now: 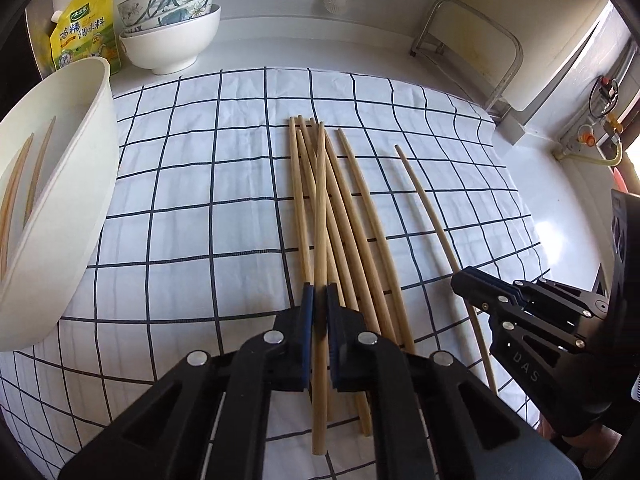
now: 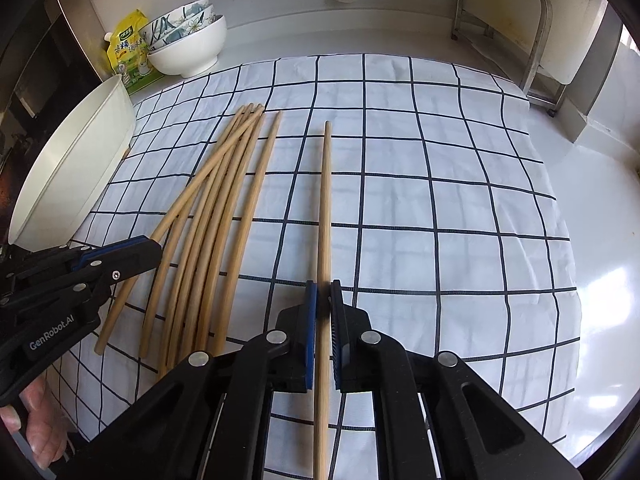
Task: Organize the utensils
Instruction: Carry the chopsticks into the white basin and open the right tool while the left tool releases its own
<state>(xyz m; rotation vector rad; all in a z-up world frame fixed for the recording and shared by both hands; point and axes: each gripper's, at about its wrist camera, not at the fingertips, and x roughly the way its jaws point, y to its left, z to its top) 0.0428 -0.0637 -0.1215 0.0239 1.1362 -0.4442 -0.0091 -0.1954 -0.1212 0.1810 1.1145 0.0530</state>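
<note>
Several wooden chopsticks [image 1: 352, 216] lie bunched on a white checked cloth [image 1: 200, 184]. My left gripper [image 1: 319, 300] is shut on one chopstick [image 1: 320, 208] that crosses the bunch. A lone chopstick [image 2: 325, 208] lies apart to the right, and my right gripper [image 2: 323, 300] is shut on it near its lower part. The right gripper shows in the left wrist view [image 1: 460, 280], and the left gripper shows in the right wrist view [image 2: 154, 250]. A white tub [image 1: 60, 184] at the left holds a few chopsticks [image 1: 24, 184].
Stacked bowls [image 1: 172, 28] and a yellow seasoning pouch [image 1: 82, 28] stand at the back left. A metal rack [image 1: 472, 56] stands at the back right. The cloth [image 2: 440, 200] lies on a white counter [image 2: 600, 240].
</note>
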